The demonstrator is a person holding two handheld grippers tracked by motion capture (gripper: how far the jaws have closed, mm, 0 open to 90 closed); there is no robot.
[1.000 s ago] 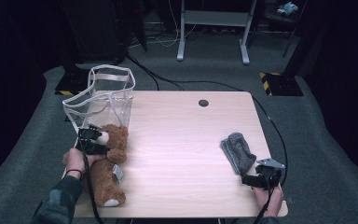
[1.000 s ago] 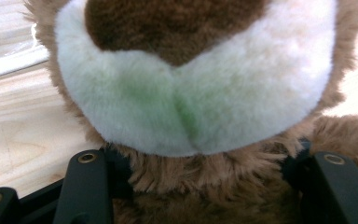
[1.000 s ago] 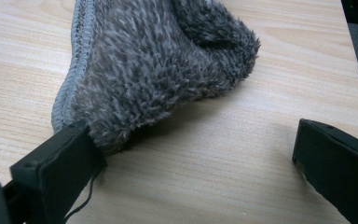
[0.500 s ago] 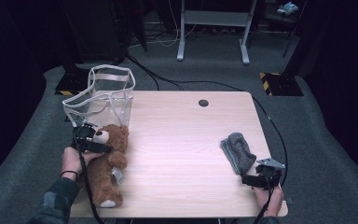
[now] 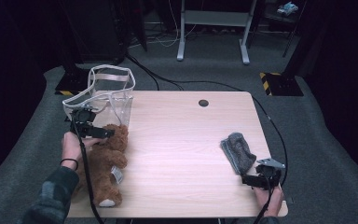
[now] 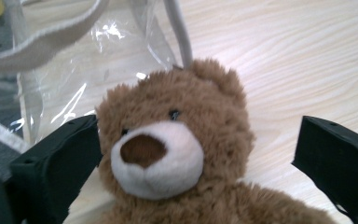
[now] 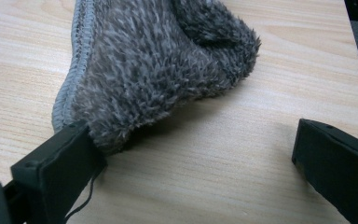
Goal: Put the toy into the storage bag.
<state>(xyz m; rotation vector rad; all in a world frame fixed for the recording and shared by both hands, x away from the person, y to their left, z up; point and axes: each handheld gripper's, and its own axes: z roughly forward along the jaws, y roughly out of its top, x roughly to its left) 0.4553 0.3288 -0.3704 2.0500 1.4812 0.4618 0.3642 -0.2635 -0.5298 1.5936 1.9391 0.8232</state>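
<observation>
Dark room all round, grey carpet below, and a pale wooden tabletop in the middle of it. On its left edge lies the brown teddy bear, on its back, head towards the far side, feet towards the person. Over the bear's head hangs the left hand-held gripper; its jaws have just been opening and now stand wide, one on each side of the furry face in the left gripper view, with the near one just beside the cheek and the other well clear, gripping nothing. Right behind the bear's head stands a clear plastic bag with pale straps, its wall touching the bear's ear. Across the tabletop, near the right edge, lies a grey fuzzy cloth. The right hand-held gripper sits low at the near right corner, jaws spread wide; one jaw touches the cloth's near corner, the other is well apart on bare wood. It clamps nothing.
</observation>
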